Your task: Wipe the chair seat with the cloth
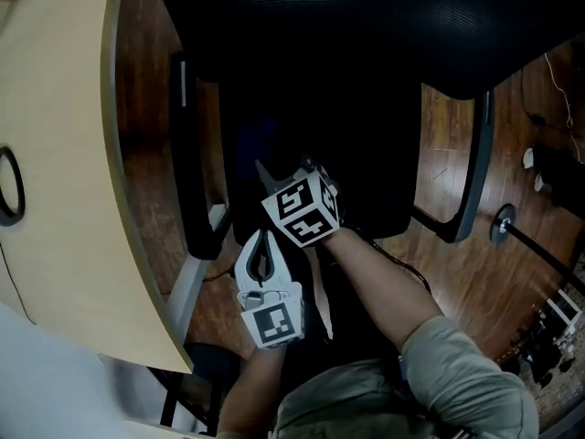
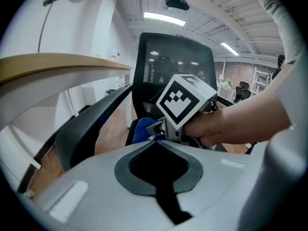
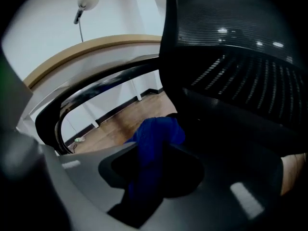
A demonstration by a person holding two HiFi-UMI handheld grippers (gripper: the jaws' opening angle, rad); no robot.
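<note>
Right tongs (image 3: 153,153) pinch the blue cloth (image 3: 158,133) over the chair seat (image 1: 366,167); left tongs (image 2: 158,150) — closed, empty.

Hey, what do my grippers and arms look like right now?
The left gripper and right gripper have pale grey shells edged in dark grey. Each carries a white cube with black square markers. The right arm wears a short grey-green sleeve.

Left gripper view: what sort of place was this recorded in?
Most likely an office: a mesh-backed office chair, a curved desk beside it, and ceiling strip lights overhead.
</note>
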